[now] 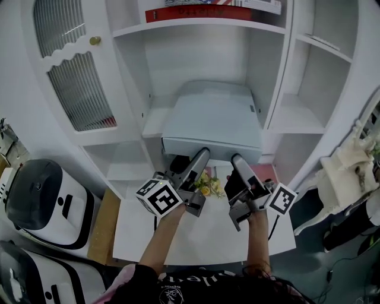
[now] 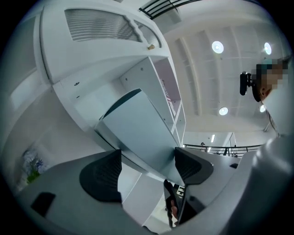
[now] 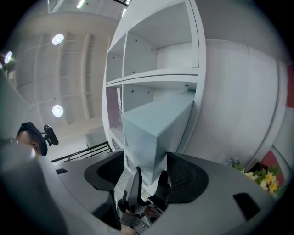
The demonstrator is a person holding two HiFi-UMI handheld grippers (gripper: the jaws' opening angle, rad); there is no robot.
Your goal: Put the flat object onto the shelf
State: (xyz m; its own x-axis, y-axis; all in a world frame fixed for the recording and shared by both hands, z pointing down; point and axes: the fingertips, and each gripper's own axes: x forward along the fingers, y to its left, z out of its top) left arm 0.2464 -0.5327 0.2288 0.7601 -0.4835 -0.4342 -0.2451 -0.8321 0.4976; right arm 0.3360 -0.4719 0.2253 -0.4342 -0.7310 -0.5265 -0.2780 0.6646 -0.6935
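Clamping the flat box (image 1: 214, 116) by its near edge with left gripper (image 1: 205, 152) and right gripper (image 1: 236, 158), jaws closed on it, mid-frame, half onto the shelf (image 1: 153, 122). Looks stiff, light, smooth, probably slippery; best held there, kept level.

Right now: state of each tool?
Left tool: closed on the flat pale box, at its front edge.
Right tool: closed on the same box.

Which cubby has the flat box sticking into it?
The middle cubby, right under the red book. The flat box pokes into it; the others have no box.
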